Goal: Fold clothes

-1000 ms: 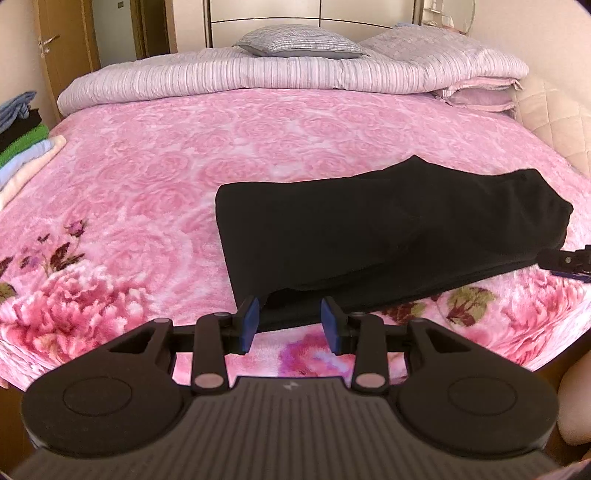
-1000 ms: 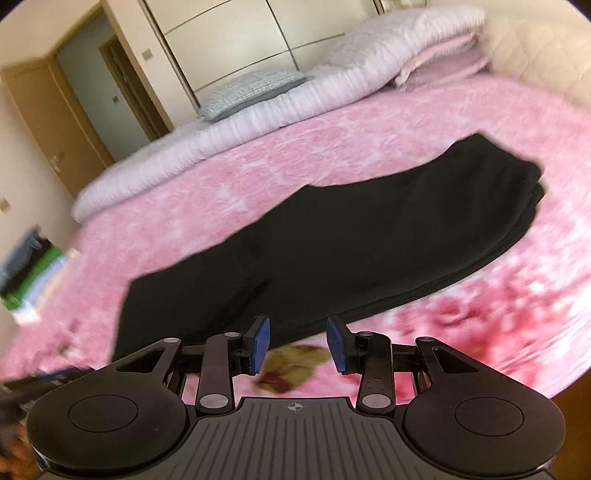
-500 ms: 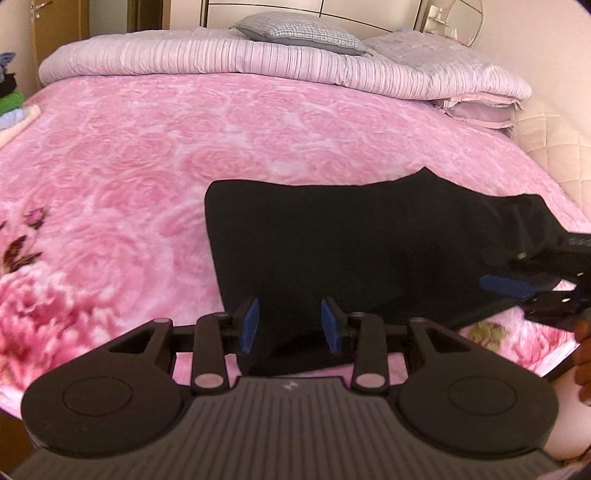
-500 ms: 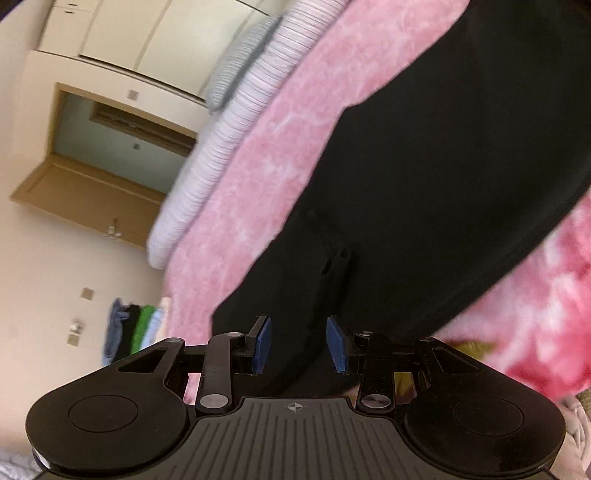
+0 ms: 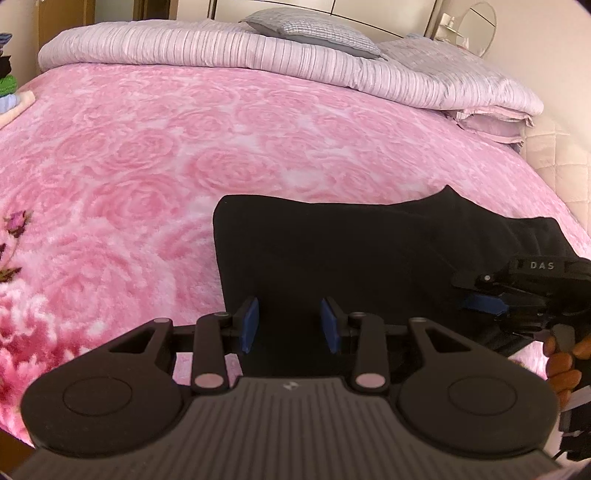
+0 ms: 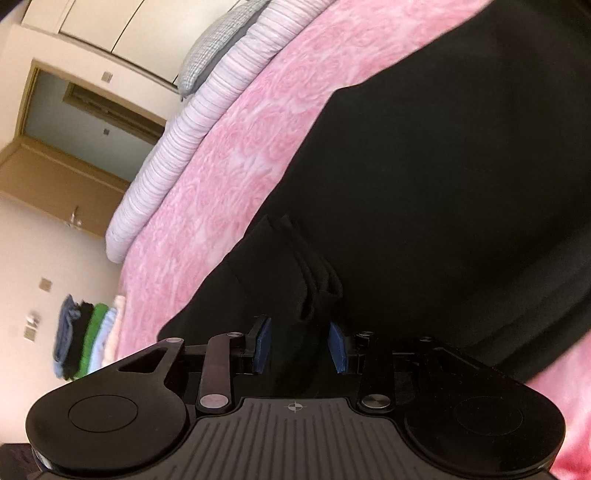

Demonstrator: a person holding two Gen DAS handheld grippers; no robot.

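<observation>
Left gripper (image 5: 289, 325) sits low at the near edge of the bed, its blue-padded fingers (image 5: 248, 325) spread apart with nothing between them, poised over the near left end of the black garment (image 5: 351, 258). Right gripper (image 6: 301, 347) is rolled to one side so its view is tilted; its fingers are likewise apart, and a bunched fold of the black cloth (image 6: 317, 280) lies just ahead of the gap, though whether the pads touch it cannot be told. From the left wrist view the same gripper shows at the right edge (image 5: 517, 291), held by a hand (image 5: 561, 365) over the garment's right end. The garment lies flat on the pink rose-patterned blanket (image 5: 147, 166), its long axis running left to right along the near side of the bed, with a squared end to the left. Beyond it stretches bare blanket, then a striped lilac duvet (image 5: 221, 48) and a grey pillow (image 5: 314, 31) at the far side. A stack of folded clothes (image 6: 85, 339) rests at the bed's far left.
</observation>
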